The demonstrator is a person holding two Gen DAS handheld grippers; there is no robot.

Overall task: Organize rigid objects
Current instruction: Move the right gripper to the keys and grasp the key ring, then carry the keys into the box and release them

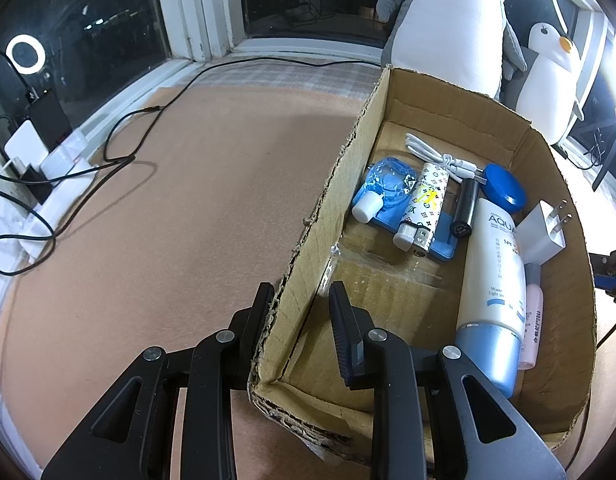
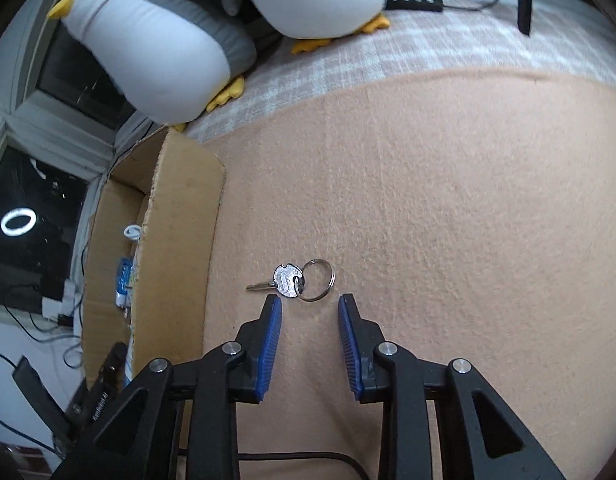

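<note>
Straddling the near wall of a cardboard box [image 1: 308, 248], the left gripper [image 1: 302, 294] has its fingers spread, one outside and one inside, not pinching. Toiletries and a charger [image 1: 545, 230] lie in the box ahead and to its right. The right gripper [image 2: 309, 304] hovers with fingers apart just behind a silver key [image 2: 286, 281] on a ring [image 2: 316, 280], lying flat on the tan mat [image 2: 447, 220].

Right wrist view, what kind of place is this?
Probably a home, likely a bedroom by a window: plush penguins sit on bedding-like fabric, beside a cardboard box of toiletries.
</note>
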